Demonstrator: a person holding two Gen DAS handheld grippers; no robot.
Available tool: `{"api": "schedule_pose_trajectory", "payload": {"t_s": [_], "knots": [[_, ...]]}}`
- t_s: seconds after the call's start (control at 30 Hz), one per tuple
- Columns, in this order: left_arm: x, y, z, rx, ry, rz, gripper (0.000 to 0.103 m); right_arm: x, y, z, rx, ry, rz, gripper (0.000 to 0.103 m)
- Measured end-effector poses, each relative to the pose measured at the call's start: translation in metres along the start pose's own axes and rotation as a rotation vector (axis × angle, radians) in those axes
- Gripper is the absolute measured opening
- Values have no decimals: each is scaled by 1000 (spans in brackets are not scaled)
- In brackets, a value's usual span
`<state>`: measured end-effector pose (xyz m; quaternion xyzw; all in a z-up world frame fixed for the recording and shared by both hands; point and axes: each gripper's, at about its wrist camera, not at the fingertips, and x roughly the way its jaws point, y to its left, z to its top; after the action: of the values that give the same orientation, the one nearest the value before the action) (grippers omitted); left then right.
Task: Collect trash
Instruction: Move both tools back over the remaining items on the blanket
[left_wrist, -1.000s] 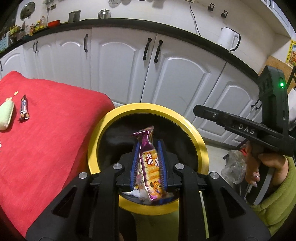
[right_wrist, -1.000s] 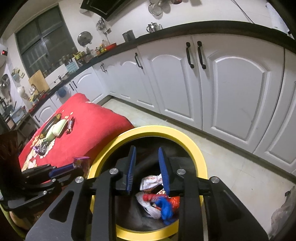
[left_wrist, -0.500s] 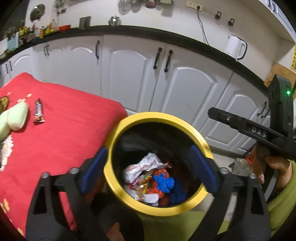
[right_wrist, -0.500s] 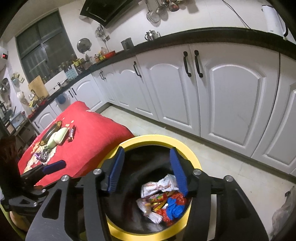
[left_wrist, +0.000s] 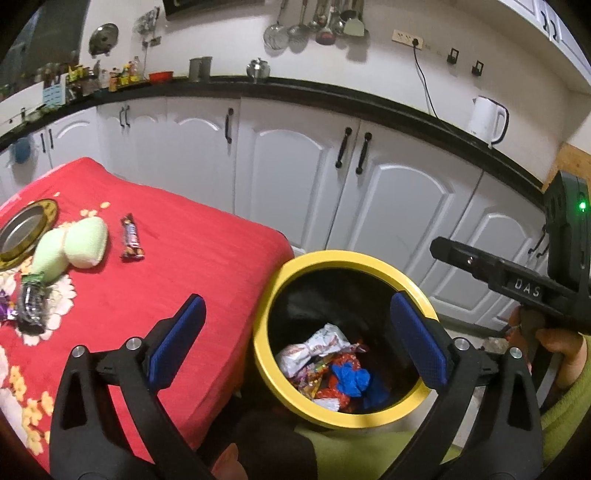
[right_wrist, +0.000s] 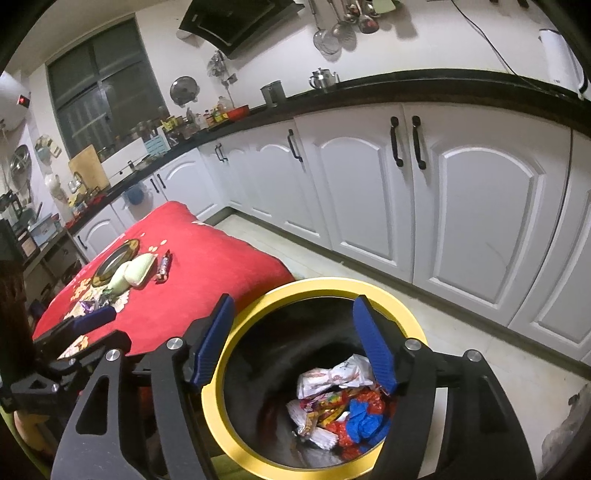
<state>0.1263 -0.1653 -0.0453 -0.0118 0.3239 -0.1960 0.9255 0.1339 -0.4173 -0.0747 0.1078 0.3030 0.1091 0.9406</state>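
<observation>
A yellow-rimmed black bin (left_wrist: 384, 260) (right_wrist: 266, 306) stands beside the red table; inside lie several wrappers (left_wrist: 325, 365) (right_wrist: 340, 398). My left gripper (left_wrist: 295, 339) is open and empty above the bin's left rim and the table corner. My right gripper (right_wrist: 295, 343) is open and empty above the bin. On the red tablecloth (left_wrist: 166, 280) lie a brown candy-bar wrapper (left_wrist: 131, 236) (right_wrist: 163, 266), a pale green pouch (left_wrist: 70, 245) (right_wrist: 131, 273) and crumpled dark and purple wrappers (left_wrist: 29, 302) (right_wrist: 90, 304).
A gold-rimmed metal plate (left_wrist: 24, 227) sits at the table's far left. White cabinets (left_wrist: 388, 206) under a black counter run behind. A white kettle (left_wrist: 485, 120) stands on the counter. A clear plastic bag (right_wrist: 565, 432) lies on the floor at right.
My left gripper opened and dropped the purple snack wrapper into the bin, then pulled back and up. My right gripper opened wider over the bin.
</observation>
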Motion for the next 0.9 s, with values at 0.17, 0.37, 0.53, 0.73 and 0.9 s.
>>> {"api": "schedule_pose_trajectory", "payload": {"t_s": [0.17,0.37,0.53,0.73,0.9], "knots": [[-12,12,2,-19,-32,29,92,1,14,1,-23,0,13,65],[-27,35,4,-54,-66,69,92,4,36,1,-53,4,40,65],[-42,56,5,-82,-94,108,92,8,59,2,-86,9,70,65],[-60,85,6,-111,-121,161,92,14,88,5,-129,19,110,65],[-72,108,6,-125,-132,208,92,18,115,7,-177,24,143,65]]}}
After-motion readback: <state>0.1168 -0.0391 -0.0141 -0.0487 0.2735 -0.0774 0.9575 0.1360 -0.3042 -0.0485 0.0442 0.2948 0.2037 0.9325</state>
